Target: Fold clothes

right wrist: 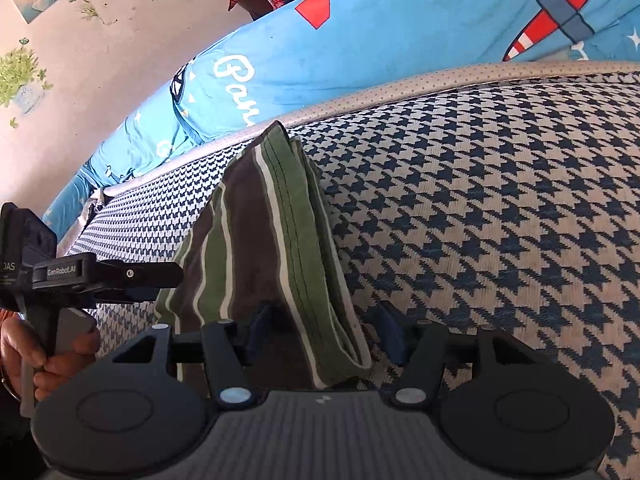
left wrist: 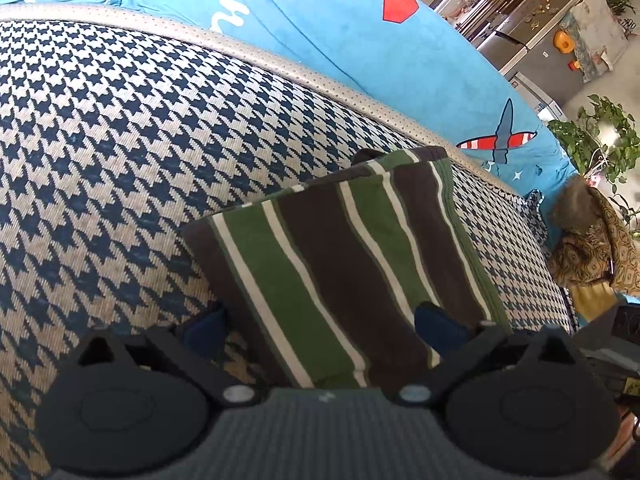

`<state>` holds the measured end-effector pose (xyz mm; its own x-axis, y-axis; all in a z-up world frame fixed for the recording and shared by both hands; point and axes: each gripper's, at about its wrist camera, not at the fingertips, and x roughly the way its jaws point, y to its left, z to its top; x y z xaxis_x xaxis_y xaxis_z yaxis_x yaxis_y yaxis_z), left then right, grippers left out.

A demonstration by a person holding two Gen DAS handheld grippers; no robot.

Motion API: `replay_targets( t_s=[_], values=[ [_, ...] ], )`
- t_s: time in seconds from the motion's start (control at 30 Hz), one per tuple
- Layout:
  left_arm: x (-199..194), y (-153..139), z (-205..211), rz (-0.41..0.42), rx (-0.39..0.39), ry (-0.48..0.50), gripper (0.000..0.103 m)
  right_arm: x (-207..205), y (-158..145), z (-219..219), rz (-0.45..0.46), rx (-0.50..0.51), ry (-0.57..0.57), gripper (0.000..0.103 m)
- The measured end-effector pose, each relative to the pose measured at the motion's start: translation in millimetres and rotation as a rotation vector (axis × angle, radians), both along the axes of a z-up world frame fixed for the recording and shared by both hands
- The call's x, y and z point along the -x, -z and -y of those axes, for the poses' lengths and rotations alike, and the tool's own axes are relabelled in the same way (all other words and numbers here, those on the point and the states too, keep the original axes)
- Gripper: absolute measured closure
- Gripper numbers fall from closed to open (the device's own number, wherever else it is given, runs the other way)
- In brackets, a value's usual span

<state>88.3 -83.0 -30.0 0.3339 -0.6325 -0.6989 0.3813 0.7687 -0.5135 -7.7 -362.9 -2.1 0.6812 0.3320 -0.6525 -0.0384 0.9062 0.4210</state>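
Note:
A folded garment (left wrist: 340,264) with green, brown and white stripes lies flat on the houndstooth mat (left wrist: 120,140). My left gripper (left wrist: 320,328) is open, its blue pads (left wrist: 208,328) spread wide over the garment's near edge, one pad on the mat and the other over the cloth. In the right wrist view the same garment (right wrist: 260,260) runs away from me. My right gripper (right wrist: 326,324) is open with the garment's folded right edge between its pads (right wrist: 390,328). The left gripper (right wrist: 120,276) shows side-on at the left, held by a hand (right wrist: 24,352).
A blue quilt (left wrist: 360,40) with a red-striped plane print lies bunched behind the mat (right wrist: 480,220), past its grey perforated border (left wrist: 240,44). A patterned brown cloth (left wrist: 592,248), potted plants (left wrist: 592,144) and a fridge (left wrist: 540,32) stand at the far right. A wall (right wrist: 100,40) with plant stickers is at the left.

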Motion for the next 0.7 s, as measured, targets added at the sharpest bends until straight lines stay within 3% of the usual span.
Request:
replay_targets(
  t_s=[0.3, 0.47, 0.7],
  values=[
    [0.0, -0.5, -8.8, -0.070, 0.027, 0.014, 0.001, -7.3, 0.3, -5.2, 0.002, -0.021, -0.046, 0.045],
    [-3.6, 3.7, 2.4, -0.035, 0.029, 0.015, 0.001, -8.9, 0.8, -9.1, 0.003, -0.033, -0.046, 0.045],
    [-11.9, 10.4, 11.2, -0.007, 0.092, -0.012, 0.001, -13.4, 2.5, -22.1, 0.021, -0.019, -0.036, 0.047]
  ],
)
